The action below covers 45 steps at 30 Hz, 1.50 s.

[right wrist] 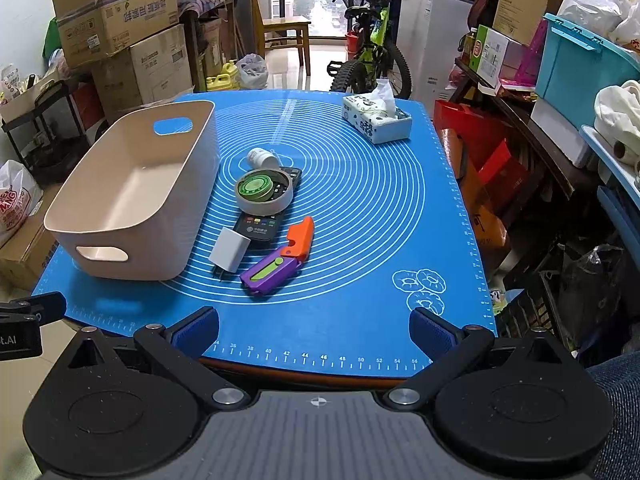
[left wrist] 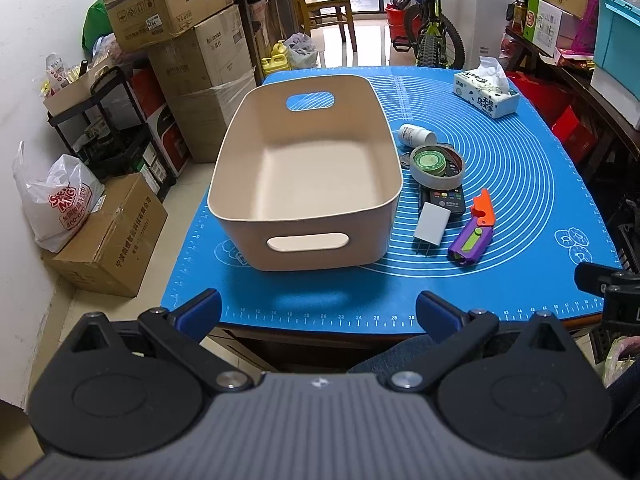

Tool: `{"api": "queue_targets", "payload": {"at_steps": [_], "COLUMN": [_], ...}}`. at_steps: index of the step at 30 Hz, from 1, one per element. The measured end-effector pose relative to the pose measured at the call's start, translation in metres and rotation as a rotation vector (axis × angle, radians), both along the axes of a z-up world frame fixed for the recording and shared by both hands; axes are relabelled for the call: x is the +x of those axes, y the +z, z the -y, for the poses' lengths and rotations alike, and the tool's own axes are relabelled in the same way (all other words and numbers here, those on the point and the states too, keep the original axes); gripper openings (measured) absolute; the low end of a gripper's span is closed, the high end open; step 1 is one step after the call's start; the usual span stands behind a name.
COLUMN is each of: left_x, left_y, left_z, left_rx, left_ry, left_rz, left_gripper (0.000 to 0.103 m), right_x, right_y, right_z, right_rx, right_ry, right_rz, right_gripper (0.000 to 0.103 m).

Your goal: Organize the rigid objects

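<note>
An empty beige bin point(left wrist: 304, 216) point(right wrist: 100, 216) stands on the blue mat point(left wrist: 520, 288) point(right wrist: 360, 280). To its right lie a white pill bottle point(left wrist: 416, 135) point(right wrist: 262, 157), a tape roll point(left wrist: 436, 162) point(right wrist: 264, 192) with a green tin inside, a black remote point(left wrist: 450, 200) point(right wrist: 260, 224), a white charger point(left wrist: 432, 226) point(right wrist: 230, 254) and a purple-orange toy knife point(left wrist: 474, 232) point(right wrist: 280, 258). My left gripper point(left wrist: 318, 312) is open and empty at the mat's near edge, before the bin. My right gripper point(right wrist: 314, 326) is open and empty at the near edge, short of the toy knife.
A tissue box point(left wrist: 486, 88) point(right wrist: 376, 118) sits at the mat's far right. Cardboard boxes point(left wrist: 192, 40), a black rack point(left wrist: 112, 128) and bags stand left of the table. A bicycle point(right wrist: 372, 52) is behind it, cluttered shelves point(right wrist: 560, 100) to the right.
</note>
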<state>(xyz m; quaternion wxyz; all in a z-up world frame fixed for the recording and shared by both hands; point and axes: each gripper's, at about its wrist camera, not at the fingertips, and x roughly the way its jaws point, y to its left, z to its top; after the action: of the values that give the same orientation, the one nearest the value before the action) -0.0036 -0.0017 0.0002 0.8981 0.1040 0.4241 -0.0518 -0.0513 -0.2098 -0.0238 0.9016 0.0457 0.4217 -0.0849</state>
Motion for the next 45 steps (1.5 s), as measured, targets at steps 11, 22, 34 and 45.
{"api": "queue_targets", "payload": {"at_steps": [11,22,34,45], "left_x": [-0.0008,-0.0013,-0.0013,0.0027], "left_y": [0.0004,0.0004,0.0007,0.0009], "left_z": [0.0003,0.0013,0.0008,0.0001], "left_rx": [-0.001,-0.002,-0.008,-0.013], "left_ry": [-0.004,-0.008,-0.009,-0.008], "left_rz": [0.002,0.001,0.003,0.004], "left_gripper": [0.102,0.102,0.102,0.102], "right_x": [0.0001,-0.0005,-0.0001,0.0039], "right_y": [0.0019,0.0022,0.0004,-0.0024], "right_z": [0.0006,0.0017,0.0036,0.0013], "right_rx": [-0.004,-0.006,-0.009,-0.018], "right_ry": [-0.001,-0.003,-0.006,-0.013], "right_rz": [0.006,0.006,0.003,0.0], "right_gripper": [0.1,0.101,0.1,0.1]}}
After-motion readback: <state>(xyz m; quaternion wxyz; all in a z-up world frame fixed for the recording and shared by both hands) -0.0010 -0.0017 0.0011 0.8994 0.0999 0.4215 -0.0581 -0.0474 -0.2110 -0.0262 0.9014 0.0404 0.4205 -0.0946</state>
